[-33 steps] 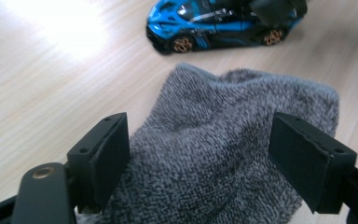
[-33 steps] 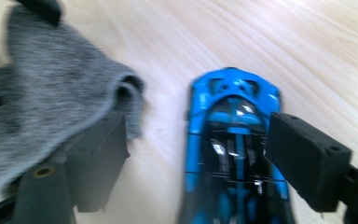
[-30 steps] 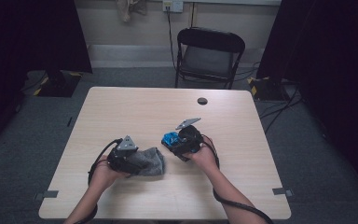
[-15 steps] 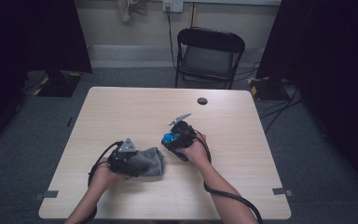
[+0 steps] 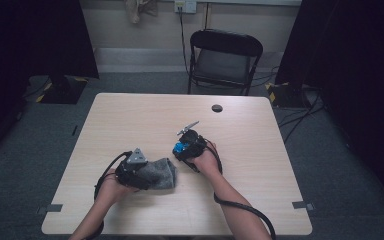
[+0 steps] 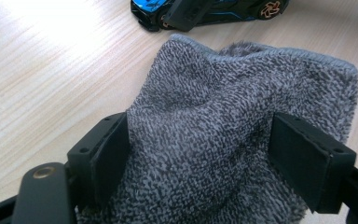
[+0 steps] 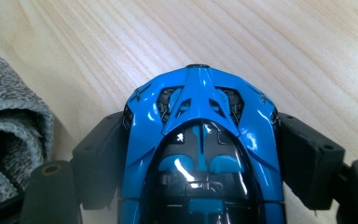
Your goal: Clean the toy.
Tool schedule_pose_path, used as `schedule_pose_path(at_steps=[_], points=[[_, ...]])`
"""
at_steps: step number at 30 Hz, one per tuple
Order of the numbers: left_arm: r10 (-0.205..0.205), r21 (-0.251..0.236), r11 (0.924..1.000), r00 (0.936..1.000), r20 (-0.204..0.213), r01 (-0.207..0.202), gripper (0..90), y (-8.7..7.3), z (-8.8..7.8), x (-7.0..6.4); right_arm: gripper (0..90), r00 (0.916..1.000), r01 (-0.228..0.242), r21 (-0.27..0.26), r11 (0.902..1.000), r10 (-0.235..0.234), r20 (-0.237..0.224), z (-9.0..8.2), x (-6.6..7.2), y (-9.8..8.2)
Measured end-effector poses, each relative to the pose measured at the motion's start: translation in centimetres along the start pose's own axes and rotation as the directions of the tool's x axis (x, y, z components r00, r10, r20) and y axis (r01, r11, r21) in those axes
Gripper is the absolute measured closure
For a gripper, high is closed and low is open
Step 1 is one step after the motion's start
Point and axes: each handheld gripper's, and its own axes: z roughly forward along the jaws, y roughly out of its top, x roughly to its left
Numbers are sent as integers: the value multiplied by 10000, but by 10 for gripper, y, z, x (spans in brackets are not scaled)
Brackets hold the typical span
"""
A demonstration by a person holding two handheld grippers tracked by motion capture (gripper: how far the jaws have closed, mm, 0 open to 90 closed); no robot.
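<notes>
Right gripper view was taken up by a blue toy car (image 7: 200,154), lying on the wooden table (image 7: 307,51) with a jaw pad at each flank; the right gripper (image 7: 200,158) had just been closing its jaws around the car, and the pads appeared to be pressed against the bodywork. In the left gripper view, a folded grey cloth (image 6: 233,140) was seen bunched between the left gripper (image 6: 200,163) jaws, which were set wide but clamped on the thick fabric. In the high view the cloth (image 5: 157,172) and the car (image 5: 181,148) were placed just beside each other near the table's middle. The step in hand was judged to be securing the car so that it could be wiped. It would be done well if the car were gripped squarely across its widest part, low on the flanks, and the cloth kept pinned flat.
</notes>
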Motion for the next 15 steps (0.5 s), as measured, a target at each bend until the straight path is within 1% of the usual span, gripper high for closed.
schedule_pose_path(at_steps=[5,10,13,14,15], points=[[16,-11,10000,10000,-50,-16,204,0,-1,0,241,10000,4,68,10000,-4,-20,-1,0,0],[37,-71,10000,10000,-58,-37,204,2,-2,0,238,9999,108,67,9999,-108,-52,-2,-1,-2],[-4,-70,10000,10000,-12,4,204,2,-2,-1,227,9999,144,129,9998,-144,-45,-1,0,-1],[45,-70,10000,10000,-35,-45,204,2,-2,0,200,9997,220,85,9997,-220,52,-1,0,0],[45,-70,10000,10000,-35,-45,203,2,-2,0,200,9997,220,85,9997,-220,52,-1,0,0]])
